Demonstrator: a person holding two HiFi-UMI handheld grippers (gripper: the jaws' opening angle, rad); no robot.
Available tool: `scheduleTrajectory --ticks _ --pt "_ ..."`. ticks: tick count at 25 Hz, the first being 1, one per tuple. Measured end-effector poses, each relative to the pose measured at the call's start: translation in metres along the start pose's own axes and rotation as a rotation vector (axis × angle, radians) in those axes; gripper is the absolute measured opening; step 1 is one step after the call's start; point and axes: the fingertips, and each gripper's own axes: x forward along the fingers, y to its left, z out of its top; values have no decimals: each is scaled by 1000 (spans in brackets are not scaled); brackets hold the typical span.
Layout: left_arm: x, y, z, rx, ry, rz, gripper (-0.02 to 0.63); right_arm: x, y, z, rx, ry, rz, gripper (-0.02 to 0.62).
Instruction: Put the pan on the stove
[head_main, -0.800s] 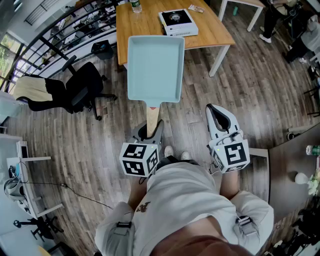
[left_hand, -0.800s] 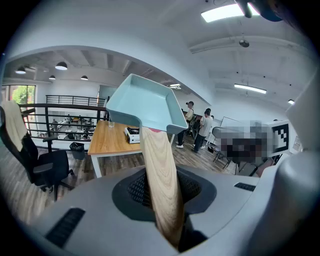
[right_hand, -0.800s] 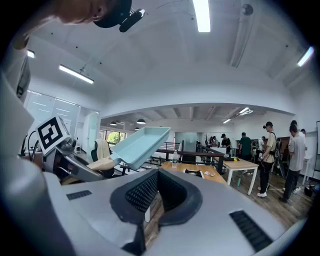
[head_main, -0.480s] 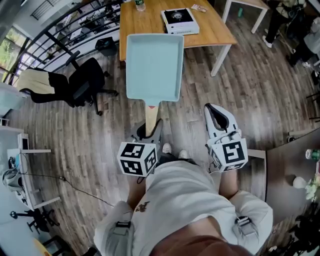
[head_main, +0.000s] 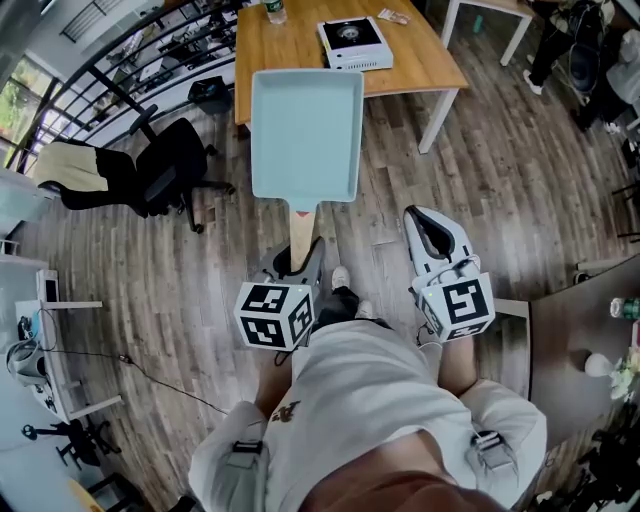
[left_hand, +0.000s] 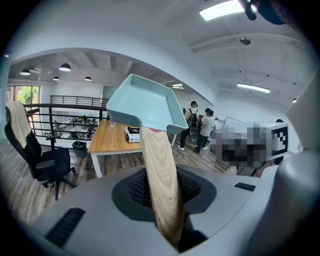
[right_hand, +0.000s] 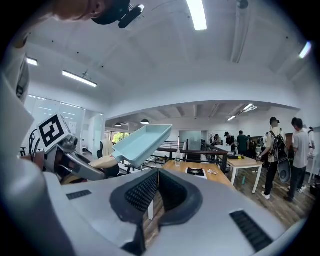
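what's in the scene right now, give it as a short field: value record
pan: light blue, rectangular, empty, held in the air by its wooden handle
left gripper: shut on the wooden handle
right gripper: jaws together, holding nothing
stove: on the wooden table, nothing on it
task state: pan not yet on the stove
other: black office chair on the floor, left of the pan in the head view
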Motion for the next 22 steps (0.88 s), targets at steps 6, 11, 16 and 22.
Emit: scheduleTrajectory --ticks 6,11,16,22 --pt "23 15 12 -1 3 -26 100 27 -9 1 -4 16 -20 21" --pt "47 31 29 14 8 -54 100 54 -21 7 -12 27 -47 21" --pt "67 55 46 29 21 -76 100 88 -29 12 -11 37 -76 21" --pt "84 79 59 38 34 -101 100 115 -32 14 3 55 -112 21"
